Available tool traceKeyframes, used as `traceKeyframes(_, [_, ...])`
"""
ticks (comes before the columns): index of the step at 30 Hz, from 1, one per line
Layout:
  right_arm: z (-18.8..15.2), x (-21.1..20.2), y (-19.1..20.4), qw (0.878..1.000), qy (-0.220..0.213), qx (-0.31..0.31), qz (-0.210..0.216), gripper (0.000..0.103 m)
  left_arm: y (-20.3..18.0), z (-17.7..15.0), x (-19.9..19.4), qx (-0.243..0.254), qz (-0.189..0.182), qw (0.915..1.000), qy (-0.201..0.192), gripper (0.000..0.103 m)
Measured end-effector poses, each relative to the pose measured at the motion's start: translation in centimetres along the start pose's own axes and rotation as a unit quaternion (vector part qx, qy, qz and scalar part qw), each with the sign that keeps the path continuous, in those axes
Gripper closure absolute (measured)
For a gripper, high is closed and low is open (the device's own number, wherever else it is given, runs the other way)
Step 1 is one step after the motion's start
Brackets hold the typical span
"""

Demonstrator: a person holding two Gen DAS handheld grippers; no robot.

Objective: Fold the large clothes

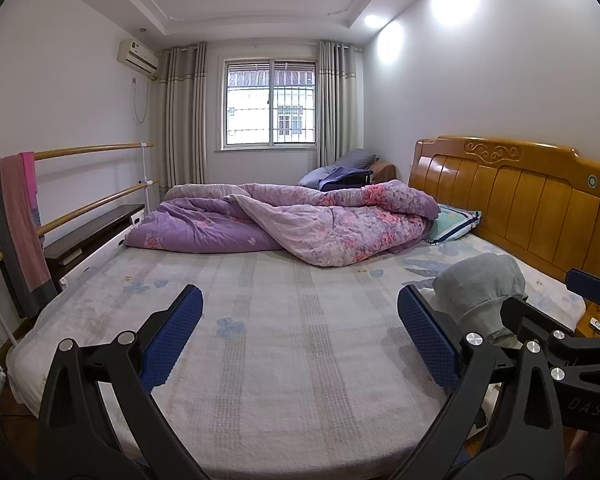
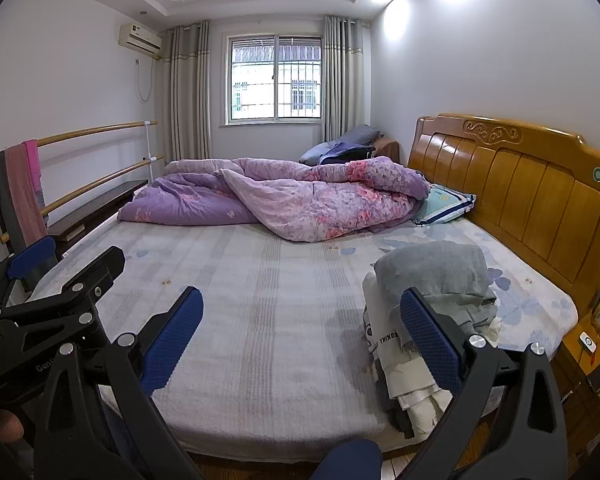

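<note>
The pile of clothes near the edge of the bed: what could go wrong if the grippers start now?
1. The pile of clothes lies at the near edge of the bed; pulling the grey garment might drag the white pieces to the floor.
2. The right gripper may pinch several layers together.
3. The open left gripper holds nothing, so the cloth may slide unsupported.

1. Left gripper (image 1: 300, 334): black angular arms with triangular cut-outs, silver round screws at the joints, blue dimpled pads (image 1: 178, 334).
2. Right gripper (image 2: 302, 334): same black frame, silver screws, blue textured pads (image 2: 430, 338).
3. Bare skin of a fingertip (image 2: 8, 426) shows.
</note>
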State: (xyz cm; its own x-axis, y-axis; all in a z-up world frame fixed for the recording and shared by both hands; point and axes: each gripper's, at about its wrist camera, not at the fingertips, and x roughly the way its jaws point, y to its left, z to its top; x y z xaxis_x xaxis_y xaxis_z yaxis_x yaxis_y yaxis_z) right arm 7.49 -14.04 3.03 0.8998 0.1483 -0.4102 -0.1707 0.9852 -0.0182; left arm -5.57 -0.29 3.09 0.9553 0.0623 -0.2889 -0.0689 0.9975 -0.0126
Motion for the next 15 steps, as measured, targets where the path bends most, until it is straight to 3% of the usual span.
traceKeyframes(15, [0.02,0.03,-0.12,1.0,0.0,0.0,0.0,0.008,0.11,-0.13,0.27,0.001,-0.003,1.0,0.002,0.005])
